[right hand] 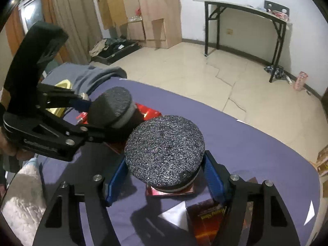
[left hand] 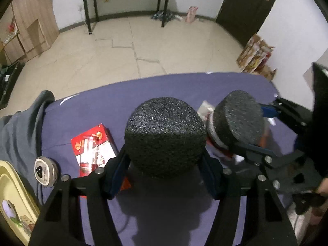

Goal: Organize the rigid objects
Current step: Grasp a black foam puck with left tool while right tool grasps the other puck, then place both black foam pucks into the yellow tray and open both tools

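Closest to my left camera, the left gripper (left hand: 165, 164) is clenched on the left disc (left hand: 165, 135), a round black thing with a foam top. Both fingers press its sides low down, I judge so that the stiffer body takes the squeeze and not the soft foam. From the right camera that disc is tilted and seems clear of the cloth (left hand: 92, 110), though I cannot be sure.

Under my right camera, the right gripper (right hand: 165, 174) has its blue pads against the flanks of the right disc (right hand: 165, 147), so I read it as grasping too. This disc is upright, with a grey band below the foam, and seems to rest on a red slab (right hand: 151, 192). A brown box (right hand: 207, 221) lies partly under the right finger, so I would lift straight up to avoid dragging it.

The two discs are just beside each other at mid-table. One disc per hand suggests they are meant to be grouped or stacked.

Further left lie a red box (left hand: 93, 147), then a can (left hand: 46, 171) by a grey garment (left hand: 18, 135), and a yellow tray (left hand: 12, 194) at the edge. The tray looks like the likely collecting place, but that is my guess.

Beyond the table there is only tiled floor (left hand: 164, 47), a folding table (right hand: 246, 8) and a dark door (left hand: 246, 4).
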Demonstrator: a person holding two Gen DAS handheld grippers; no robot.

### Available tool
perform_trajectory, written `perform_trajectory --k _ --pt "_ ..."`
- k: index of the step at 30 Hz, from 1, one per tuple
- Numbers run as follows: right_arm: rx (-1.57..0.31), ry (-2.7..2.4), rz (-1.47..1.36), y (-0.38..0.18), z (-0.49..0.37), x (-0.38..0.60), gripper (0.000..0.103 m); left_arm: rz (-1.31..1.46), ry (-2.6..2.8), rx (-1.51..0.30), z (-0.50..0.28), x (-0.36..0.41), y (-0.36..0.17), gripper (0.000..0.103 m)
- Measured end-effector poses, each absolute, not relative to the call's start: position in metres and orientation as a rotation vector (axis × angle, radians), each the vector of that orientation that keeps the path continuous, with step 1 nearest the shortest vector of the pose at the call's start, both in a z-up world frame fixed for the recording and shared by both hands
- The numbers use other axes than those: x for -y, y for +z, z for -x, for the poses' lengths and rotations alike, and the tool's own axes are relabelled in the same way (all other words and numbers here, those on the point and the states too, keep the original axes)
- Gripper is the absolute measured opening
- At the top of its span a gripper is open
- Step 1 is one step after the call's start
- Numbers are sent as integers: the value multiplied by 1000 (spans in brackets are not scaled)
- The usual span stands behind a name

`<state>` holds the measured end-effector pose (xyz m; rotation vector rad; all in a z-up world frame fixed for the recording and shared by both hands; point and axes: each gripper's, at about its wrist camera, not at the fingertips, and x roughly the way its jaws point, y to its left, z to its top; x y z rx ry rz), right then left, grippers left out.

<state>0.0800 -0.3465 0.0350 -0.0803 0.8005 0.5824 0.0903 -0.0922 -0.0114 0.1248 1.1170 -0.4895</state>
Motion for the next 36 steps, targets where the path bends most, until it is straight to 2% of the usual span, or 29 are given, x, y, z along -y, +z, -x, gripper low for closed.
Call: perform_trajectory --k 8,12,16,20,24,30,36 --pt "-754 579 51 50 -62 351 70 -100 -503 -1018 -61 36 51 65" --pt "-721 611 67 61 -47 349 70 -97 -435 -967 -37 -39 86 65" --pt "-654 713 68 92 -30 320 69 -59 -292 -943 -14 -130 96 65" --pt "-674 820 24 110 -28 270 69 7 -120 -992 9 -218 78 65" --pt "-706 955 124 117 -20 182 69 92 -21 -1037 25 -281 40 65" --pt "-842 1033 159 75 -32 39 69 169 -11 -1136 23 -309 -30 65" --pt "-886 963 288 45 -58 -34 69 108 -50 -1198 18 -301 -55 65"
